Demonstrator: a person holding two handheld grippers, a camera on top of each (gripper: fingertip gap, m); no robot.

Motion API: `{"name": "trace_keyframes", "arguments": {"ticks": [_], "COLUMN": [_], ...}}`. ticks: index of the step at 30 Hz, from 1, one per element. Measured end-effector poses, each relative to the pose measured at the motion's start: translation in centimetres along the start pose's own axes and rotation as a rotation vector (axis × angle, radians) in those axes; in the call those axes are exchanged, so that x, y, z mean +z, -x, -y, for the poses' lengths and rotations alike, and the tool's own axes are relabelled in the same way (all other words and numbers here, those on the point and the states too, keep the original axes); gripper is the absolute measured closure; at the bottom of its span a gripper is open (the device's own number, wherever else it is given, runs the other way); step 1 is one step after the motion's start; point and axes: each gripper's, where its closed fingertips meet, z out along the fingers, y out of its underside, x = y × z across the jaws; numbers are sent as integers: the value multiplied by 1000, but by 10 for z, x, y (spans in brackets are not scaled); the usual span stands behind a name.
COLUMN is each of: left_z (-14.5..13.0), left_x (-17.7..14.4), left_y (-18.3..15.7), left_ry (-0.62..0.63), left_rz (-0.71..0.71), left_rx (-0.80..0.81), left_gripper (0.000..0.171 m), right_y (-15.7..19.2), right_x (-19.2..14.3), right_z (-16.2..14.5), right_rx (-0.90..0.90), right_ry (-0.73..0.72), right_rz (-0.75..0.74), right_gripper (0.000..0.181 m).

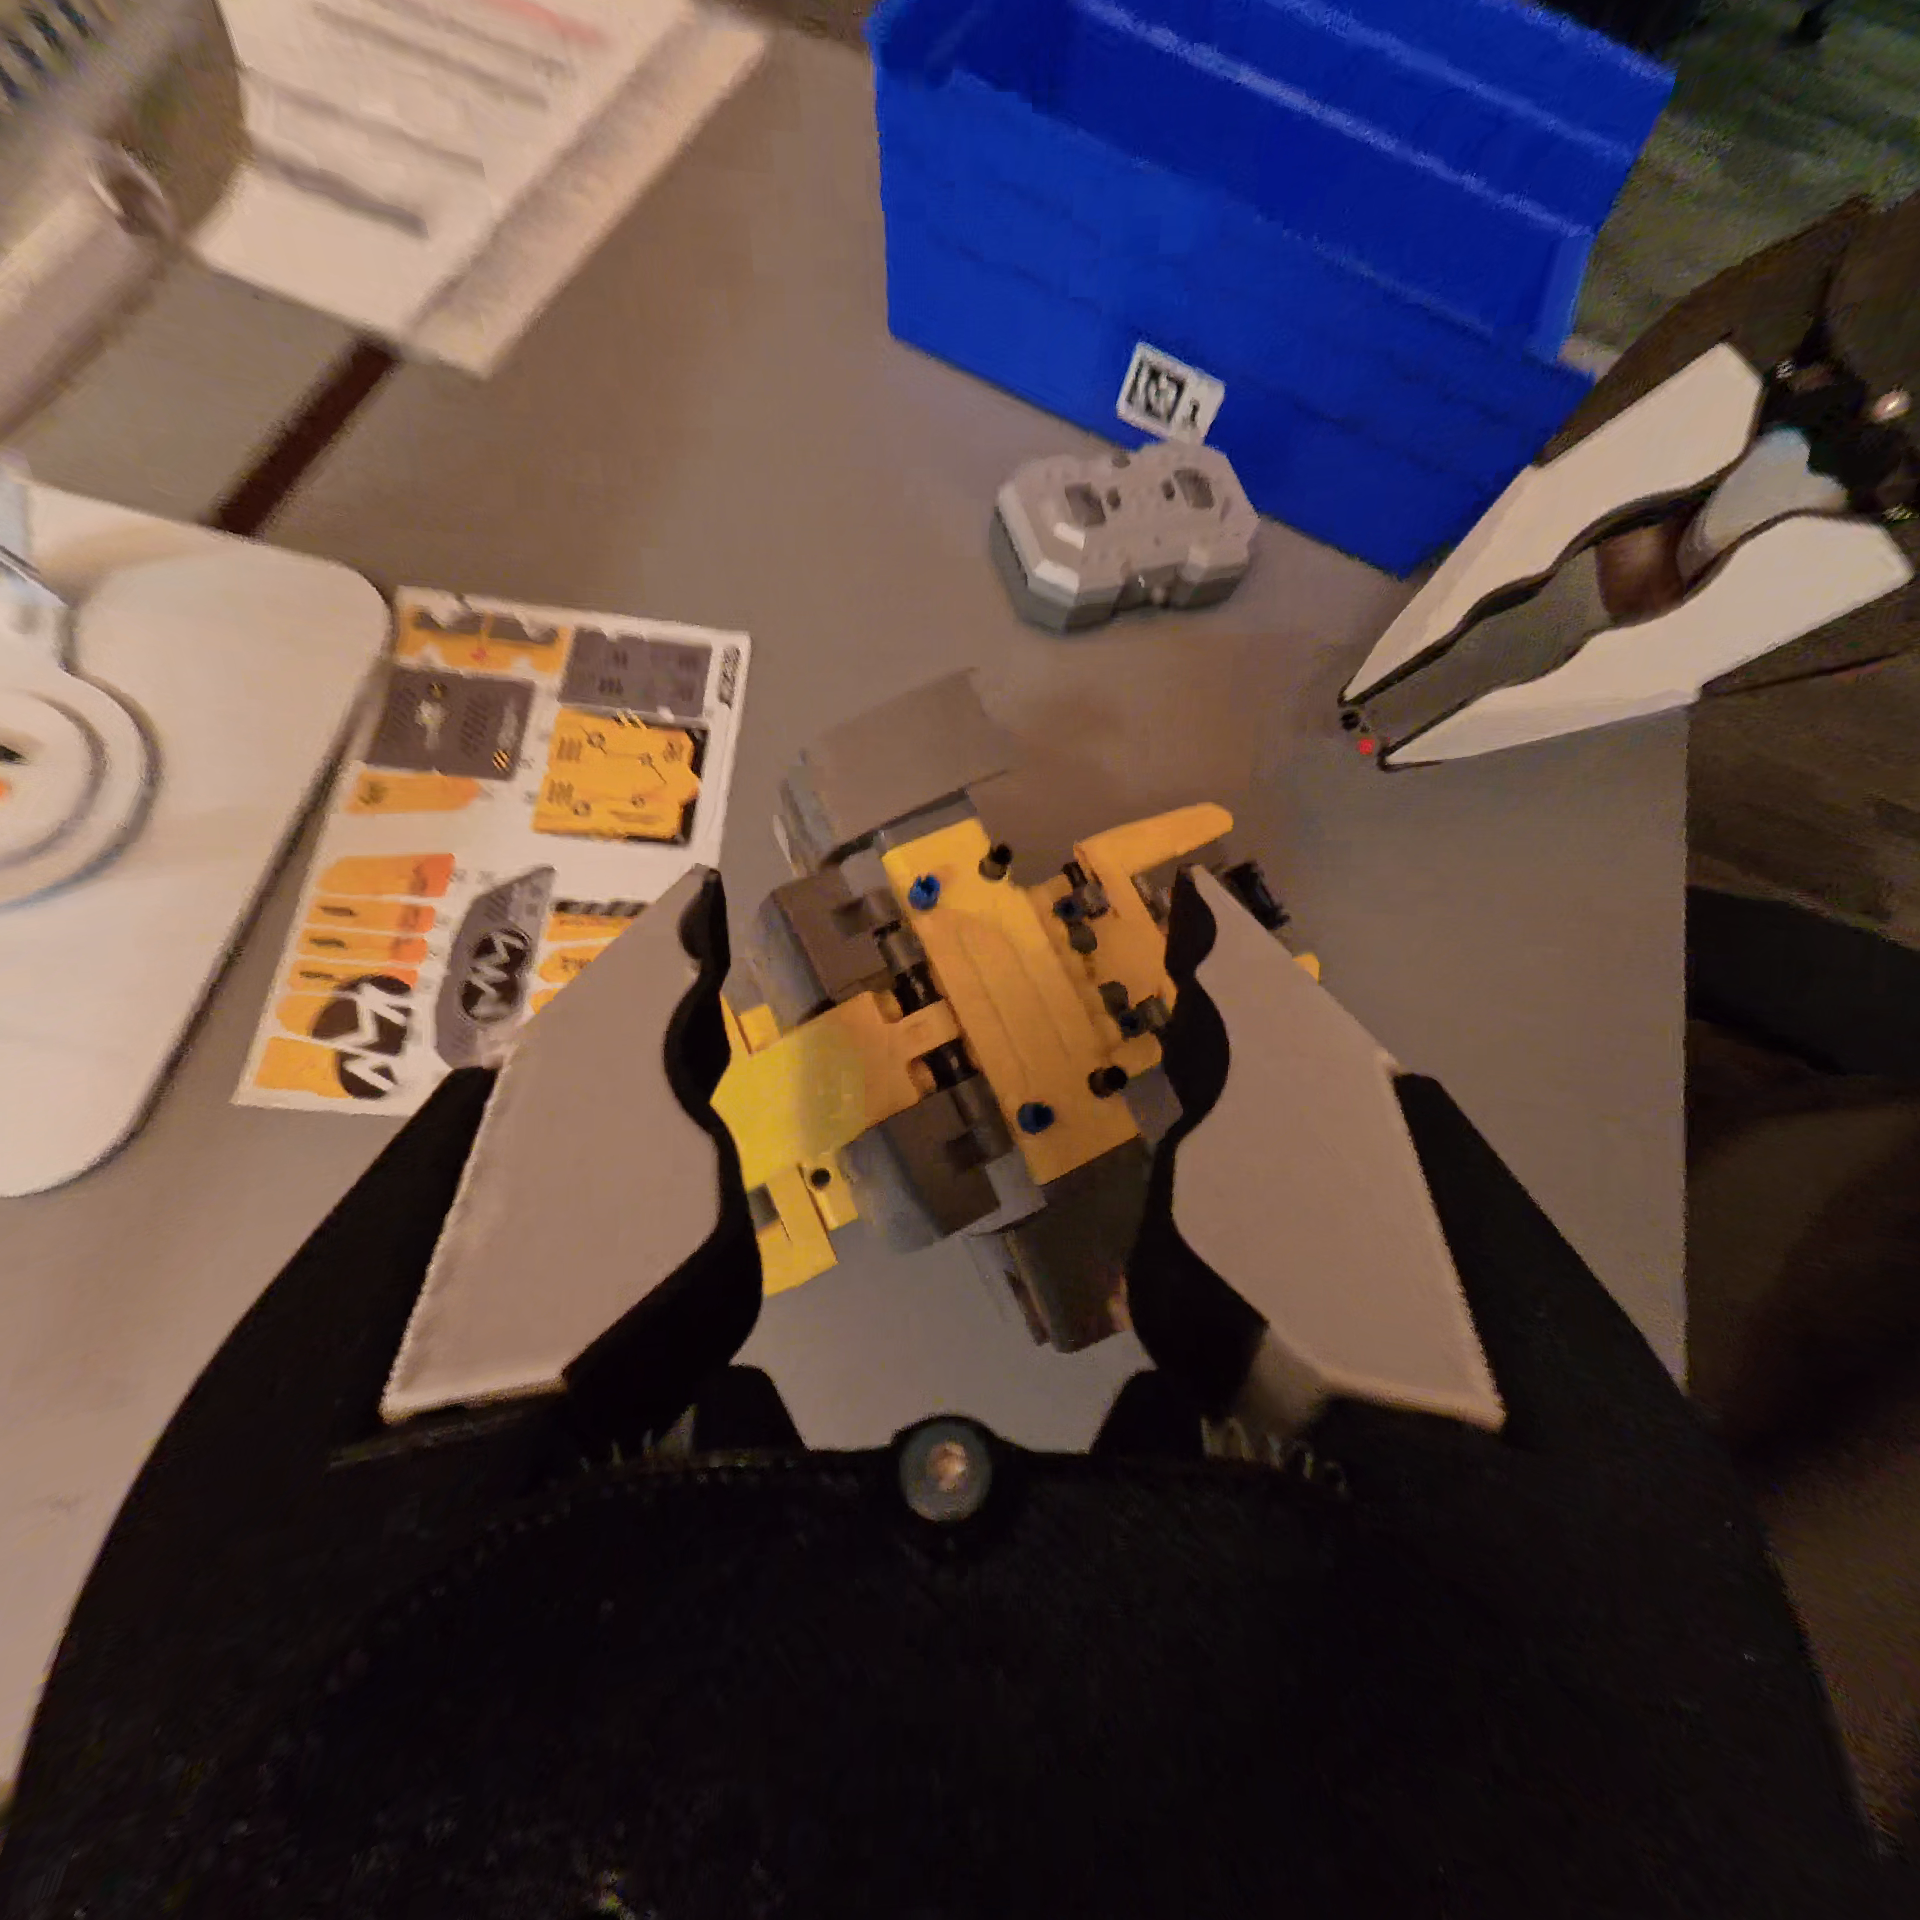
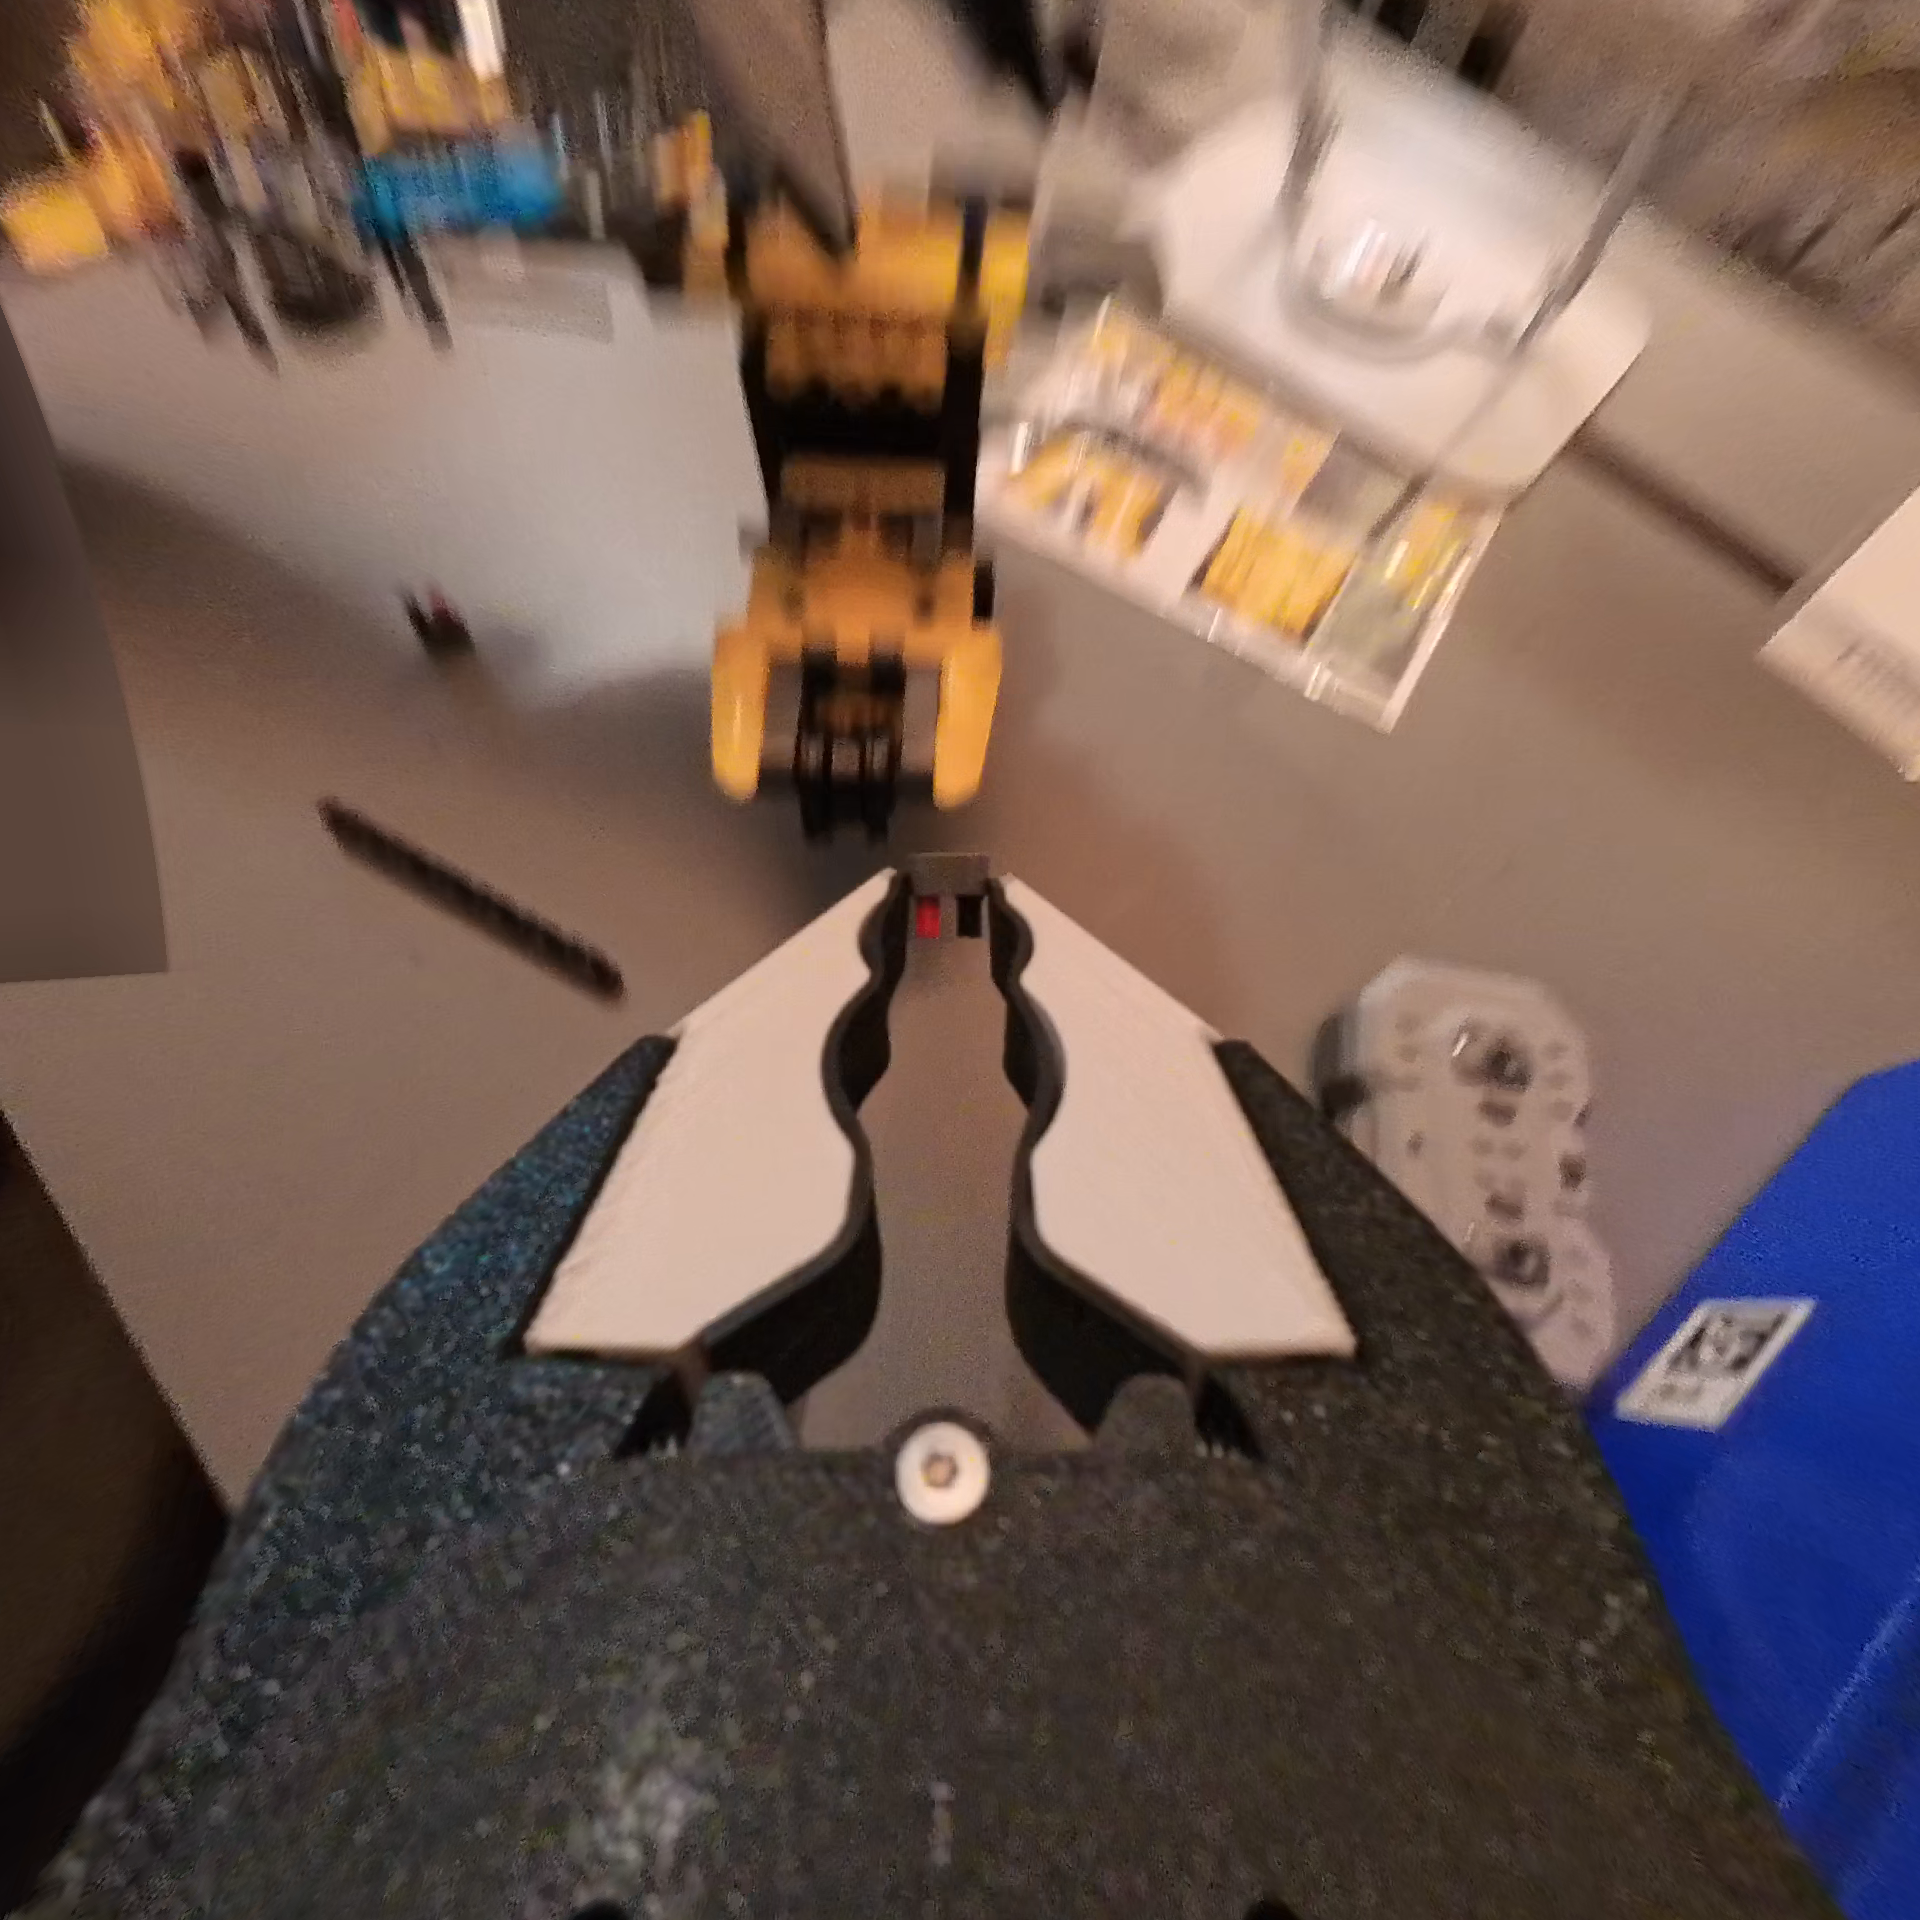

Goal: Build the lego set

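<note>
While the grey tabletop lay in dim, warm light, the left claw stood wide around a yellow and grey brick model, its fingers beside it. The right claw pinched a small grey piece just short of the model. A blue bin, grey controller and sticker sheet sat nearby.
</note>
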Motion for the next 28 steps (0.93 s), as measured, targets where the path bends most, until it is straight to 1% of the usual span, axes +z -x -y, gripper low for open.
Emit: {"name": "trace_keyframes", "arguments": {"ticks": [2,3,4,5,7,9,11,12,13,15,16,19,21,24,28], "left_z": [20,32,44,55,69,78,84,85,87,87,86,84,82,80,74], "left_x": [-12,-20,-29,-38,-54,-67,-78,-82,-84,-83,-82,-76,-73,-70,-69], "left_y": [-1,-5,-13,-21,-37,-46,-55,-59,-61,-63,-64,-66,-67,-71,-82], "left_ry": [-112,-185,-262,-342,-466,-546,-616,-638,-650,-657,-658,-669,-668,-660,-660], "left_rz": [54,70,72,69,82,143,203,222,252,289,296,320,326,282,115], "left_rx": [67,112,164,216,308,391,481,520,543,572,582,616,639,635,623], "left_gripper": [90,90,90,92,101,116,128,129,137,141,150,161,161,161,160], "right_y": [-5,-6,-6,-3,3,7,12,16,19,27,29,27,27,28,32], "right_x": [-10,-18,-25,-30,-35,-36,-28,-22,-16,-6,-3,-4,-5,-6,-12], "right_z": [52,80,106,129,165,189,200,201,200,194,191,184,180,176,170], "right_rx": [52,91,142,201,320,423,490,507,518,531,545,597,603,582,584], "right_ry": [-271,-421,-561,-672,-820,-906,-922,-915,-900,-870,-866,-872,-860,-831,-773], "right_rz": [7,36,90,174,384,568,677,705,716,728,732,772,794,831,966], "right_gripper": [167,167,167,167,167,167,167,167,167,167,167,166,168,167,167]}}
